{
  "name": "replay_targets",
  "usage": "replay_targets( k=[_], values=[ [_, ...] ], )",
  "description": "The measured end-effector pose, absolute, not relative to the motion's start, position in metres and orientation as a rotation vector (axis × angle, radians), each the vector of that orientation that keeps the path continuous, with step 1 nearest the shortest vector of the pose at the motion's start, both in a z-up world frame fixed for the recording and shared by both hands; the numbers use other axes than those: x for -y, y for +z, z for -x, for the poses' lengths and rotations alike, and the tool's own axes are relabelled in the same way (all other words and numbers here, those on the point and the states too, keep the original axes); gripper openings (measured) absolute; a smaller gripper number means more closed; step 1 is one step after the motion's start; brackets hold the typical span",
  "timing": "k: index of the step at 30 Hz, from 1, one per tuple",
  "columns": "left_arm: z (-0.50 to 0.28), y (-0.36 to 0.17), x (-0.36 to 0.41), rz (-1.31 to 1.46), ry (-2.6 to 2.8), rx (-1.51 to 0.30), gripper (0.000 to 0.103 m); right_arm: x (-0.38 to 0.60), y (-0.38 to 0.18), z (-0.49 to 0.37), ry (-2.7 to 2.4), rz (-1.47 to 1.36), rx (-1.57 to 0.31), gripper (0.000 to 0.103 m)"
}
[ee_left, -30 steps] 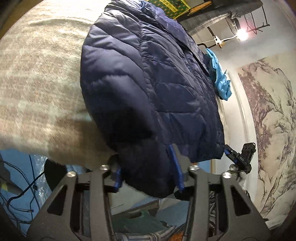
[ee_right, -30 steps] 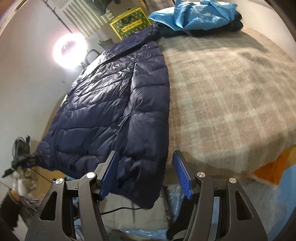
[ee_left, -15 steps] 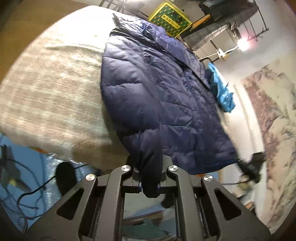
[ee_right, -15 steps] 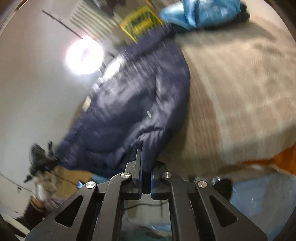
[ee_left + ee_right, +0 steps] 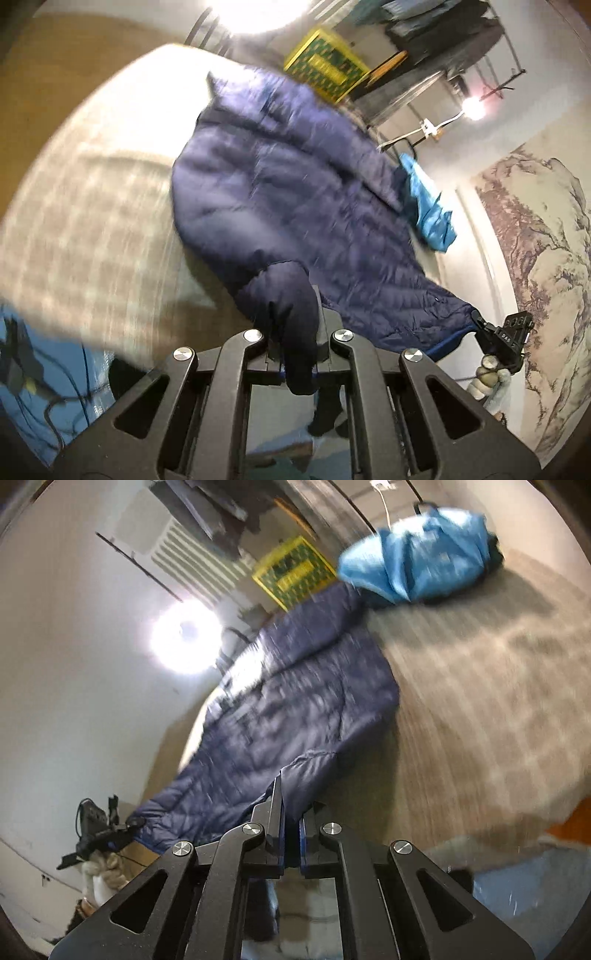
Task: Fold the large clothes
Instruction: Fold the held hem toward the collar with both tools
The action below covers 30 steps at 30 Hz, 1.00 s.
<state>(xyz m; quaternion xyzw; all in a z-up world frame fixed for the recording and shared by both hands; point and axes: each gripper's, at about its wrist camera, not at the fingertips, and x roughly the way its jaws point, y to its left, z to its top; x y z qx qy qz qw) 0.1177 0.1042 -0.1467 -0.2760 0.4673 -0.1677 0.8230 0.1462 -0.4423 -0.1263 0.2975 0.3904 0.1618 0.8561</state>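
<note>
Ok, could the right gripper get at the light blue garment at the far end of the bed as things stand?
Probably not yet. The right gripper is shut on the navy puffer jacket's hem, and the light blue garment lies far across the plaid blanket. That path looks free, but the jacket must be released first.

Setting: a lived-in bedroom.
Centre: bed (image 5: pixel 498 709) under a beige checked blanket.
Right wall: landscape mural (image 5: pixel 546 236).
Upper frame: clothes rack (image 5: pixel 454 40) with hung garments.
Upper left: ring light (image 5: pixel 184 642).
</note>
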Motion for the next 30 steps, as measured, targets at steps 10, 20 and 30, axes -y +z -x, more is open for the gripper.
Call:
replay_targets(
  k=[10, 20, 30],
  values=[
    [-0.197, -0.11, -0.092, 0.538, -0.369, -0.906, 0.006, 0.428, -0.086, -0.206, 0.298, -0.524, -0.759, 0.003],
    [-0.304, -0.098, -0.097, 0.513, -0.299, -0.837, 0.005, 0.407, -0.064, -0.299, 0.205, -0.359, -0.713, 0.003],
    [-0.445, -0.121, -0.079, 0.413, -0.192, -0.799, 0.005, 0.394, -0.071, -0.433, 0.091, -0.258, -0.698, 0.003]
  ],
)
